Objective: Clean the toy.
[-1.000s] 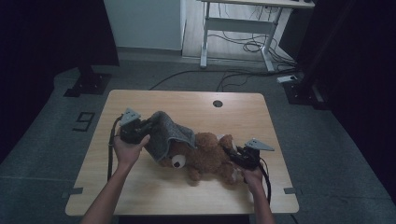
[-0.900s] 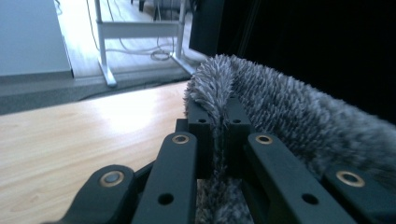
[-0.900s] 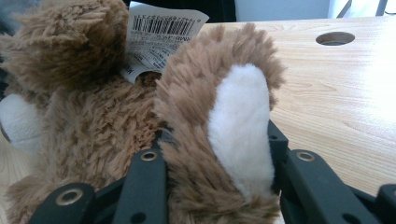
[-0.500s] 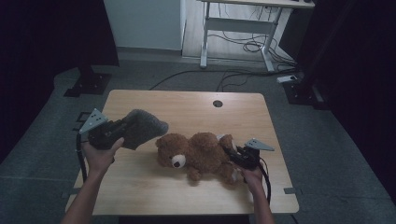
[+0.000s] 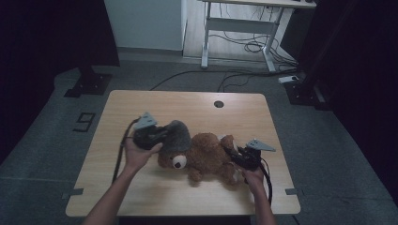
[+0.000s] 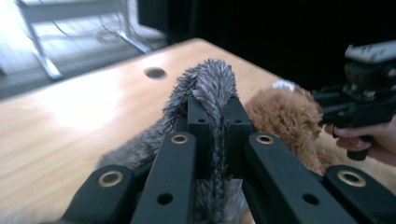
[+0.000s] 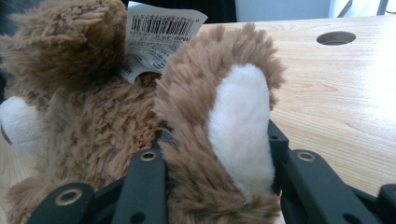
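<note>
- The left gripper (image 5: pixel 157 136), jaws clamped on the fuzzy grey fabric hat (image 5: pixel 176 136), is swinging back from the table's left side onto the brown plush teddy bear (image 5: pixel 206 157) lying mid-table; I judge it is being dressed.
- The right gripper (image 5: pixel 237 157) is staying pinched on the bear's white-soled foot (image 7: pixel 240 135), steadying it.

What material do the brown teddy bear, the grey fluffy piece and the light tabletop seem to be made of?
The brown teddy bear looks like soft plush with long matte fibres; its foot sole is white and smoother, and a printed label is attached. The grey fluffy piece seems to be shaggy synthetic fur, possibly a small hat. The light tabletop shows wood grain with a faint sheen, so it is wood or laminate.
</note>
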`<state>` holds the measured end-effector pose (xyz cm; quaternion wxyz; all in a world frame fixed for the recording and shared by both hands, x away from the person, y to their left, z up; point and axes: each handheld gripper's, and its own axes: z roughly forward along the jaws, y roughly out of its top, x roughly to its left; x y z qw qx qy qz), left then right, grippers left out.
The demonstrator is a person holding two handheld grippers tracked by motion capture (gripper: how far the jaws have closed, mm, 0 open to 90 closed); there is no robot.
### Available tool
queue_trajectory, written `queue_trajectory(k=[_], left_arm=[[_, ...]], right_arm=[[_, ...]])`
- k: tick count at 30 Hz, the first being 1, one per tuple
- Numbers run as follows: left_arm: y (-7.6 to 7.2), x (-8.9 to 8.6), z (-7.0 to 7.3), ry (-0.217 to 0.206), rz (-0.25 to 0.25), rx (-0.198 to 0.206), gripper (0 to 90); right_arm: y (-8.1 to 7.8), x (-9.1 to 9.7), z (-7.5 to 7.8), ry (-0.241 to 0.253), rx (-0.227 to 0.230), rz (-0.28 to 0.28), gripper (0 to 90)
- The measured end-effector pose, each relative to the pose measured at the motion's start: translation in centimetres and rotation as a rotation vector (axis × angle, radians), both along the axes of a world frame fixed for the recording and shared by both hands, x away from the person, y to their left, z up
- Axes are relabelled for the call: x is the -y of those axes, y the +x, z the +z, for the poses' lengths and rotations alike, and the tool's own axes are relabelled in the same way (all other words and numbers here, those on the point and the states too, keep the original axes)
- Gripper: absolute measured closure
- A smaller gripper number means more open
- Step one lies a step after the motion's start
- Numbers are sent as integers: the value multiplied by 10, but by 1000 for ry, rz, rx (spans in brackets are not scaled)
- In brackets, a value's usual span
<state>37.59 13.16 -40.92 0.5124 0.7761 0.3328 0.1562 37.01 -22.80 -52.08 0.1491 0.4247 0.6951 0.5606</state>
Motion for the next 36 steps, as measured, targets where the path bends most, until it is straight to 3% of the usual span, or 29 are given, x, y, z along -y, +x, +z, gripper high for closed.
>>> queue_trajectory(k=[4,7,9,11,18,26,28,36], left_arm=[[9,43,-18,48,-57,-48,843],[8,71,-29,118,-80,-41,842],[8,81,-34,147,-62,-38,842],[10,81,-36,137,-44,-56,844],[4,53,-45,156,49,-61,851],[-8,-5,-46,61,130,-54,853],[-9,-19,-49,34,149,-70,852],[-17,-49,-62,21,203,-91,852]], right_arm=[[0,0,0,4,-1,0,635],[0,1,-1,4,-3,-1,635],[1,2,-1,1,-5,-4,635],[1,2,-2,4,-8,-9,636],[1,1,-2,6,-11,-11,633],[1,-1,0,7,-9,-9,631],[1,-1,-1,9,-9,-10,630],[0,-2,0,11,-8,-11,630]])
